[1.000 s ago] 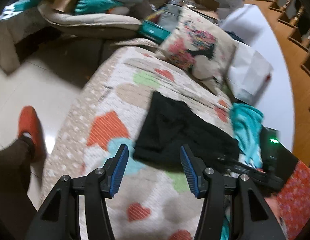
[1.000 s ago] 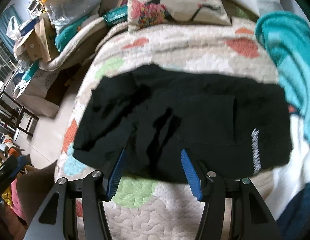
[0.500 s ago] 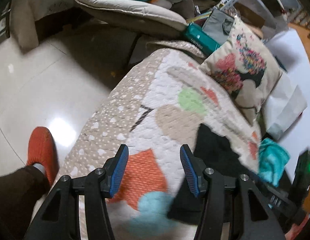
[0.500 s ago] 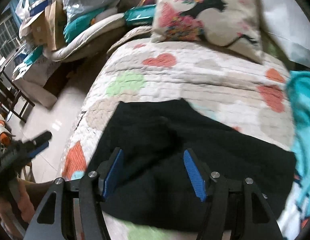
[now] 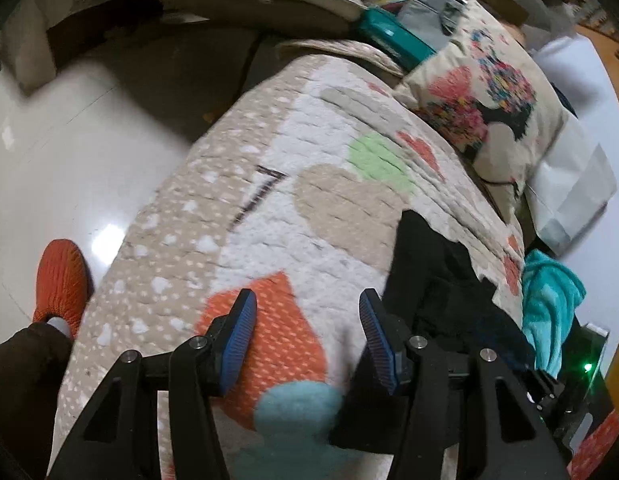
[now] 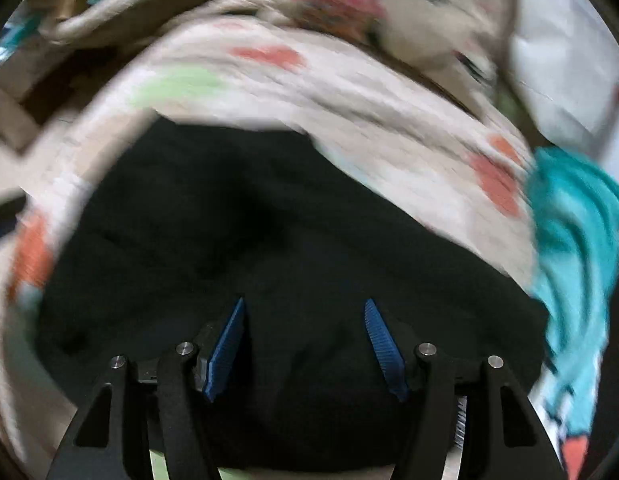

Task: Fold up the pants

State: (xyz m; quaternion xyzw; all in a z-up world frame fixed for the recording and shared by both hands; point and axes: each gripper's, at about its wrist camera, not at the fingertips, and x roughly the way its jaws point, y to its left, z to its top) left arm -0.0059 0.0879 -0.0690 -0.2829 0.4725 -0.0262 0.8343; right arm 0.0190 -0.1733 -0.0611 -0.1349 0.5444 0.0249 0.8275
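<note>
The black pants [image 6: 269, 248] lie folded in a flat block on the heart-patterned quilt [image 5: 309, 216]. In the left wrist view the pants [image 5: 441, 280] lie to the right of my fingers. My left gripper [image 5: 307, 340] is open and empty, over the quilt's orange heart beside the pants' left edge. My right gripper [image 6: 305, 340] is open and empty, low over the near part of the pants. The right wrist view is blurred by motion.
A floral pillow [image 5: 481, 92] lies at the quilt's far end, with a white bag [image 5: 569, 184] beside it. A teal garment [image 6: 577, 248] lies right of the pants. The floor [image 5: 69, 152] and an orange slipper [image 5: 61, 280] are at the left.
The left gripper swung left off the pants toward the quilt's edge. The right gripper moved forward and down over the pants. Both stayed open.
</note>
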